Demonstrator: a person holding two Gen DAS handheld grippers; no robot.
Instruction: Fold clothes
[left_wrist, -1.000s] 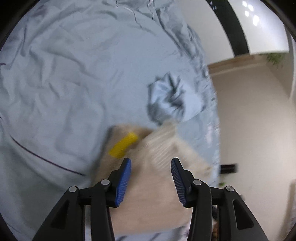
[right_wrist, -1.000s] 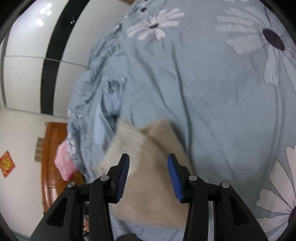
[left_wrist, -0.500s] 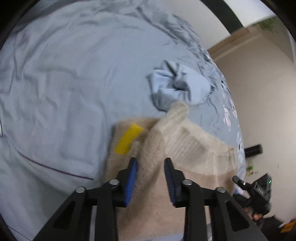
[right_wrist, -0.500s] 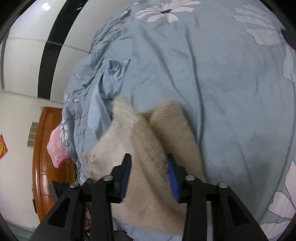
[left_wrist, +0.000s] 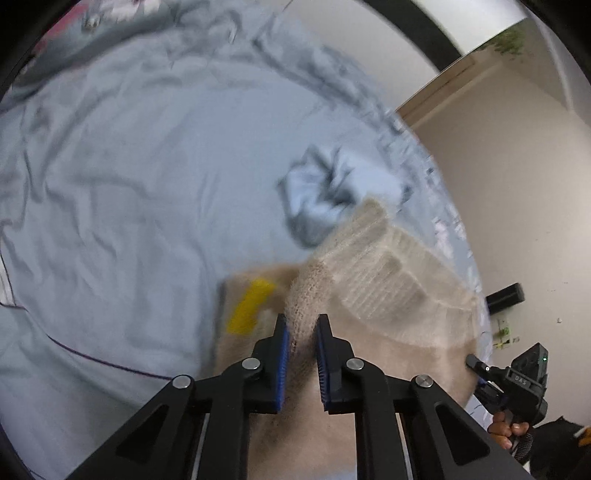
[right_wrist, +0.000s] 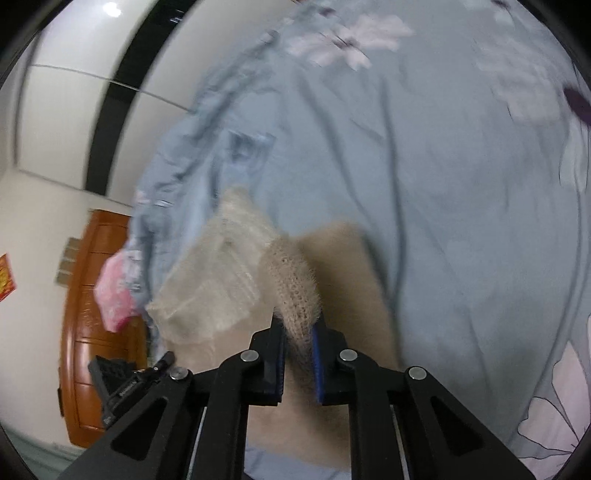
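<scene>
A fuzzy beige knit sweater (left_wrist: 391, 295) lies on a blue-grey bed sheet (left_wrist: 129, 184). It bears a yellow patch (left_wrist: 251, 306). My left gripper (left_wrist: 300, 325) is shut on a raised fold of the sweater's edge. In the right wrist view the same sweater (right_wrist: 229, 284) is lifted in a ridge, and my right gripper (right_wrist: 298, 328) is shut on its knit edge. A ribbed cuff or hem stretches between the two grips. The other gripper (left_wrist: 517, 384) shows at the lower right of the left wrist view.
A crumpled light-blue garment (left_wrist: 332, 192) lies just beyond the sweater. The sheet has large flower prints (right_wrist: 351, 40). A pink cloth (right_wrist: 114, 295) and a wooden cabinet (right_wrist: 92, 332) are at the bed's left edge. White walls lie beyond.
Both grippers went from open above the sweater to shut on its edge. The sweater's edge has risen off the sheet into a ridge.
</scene>
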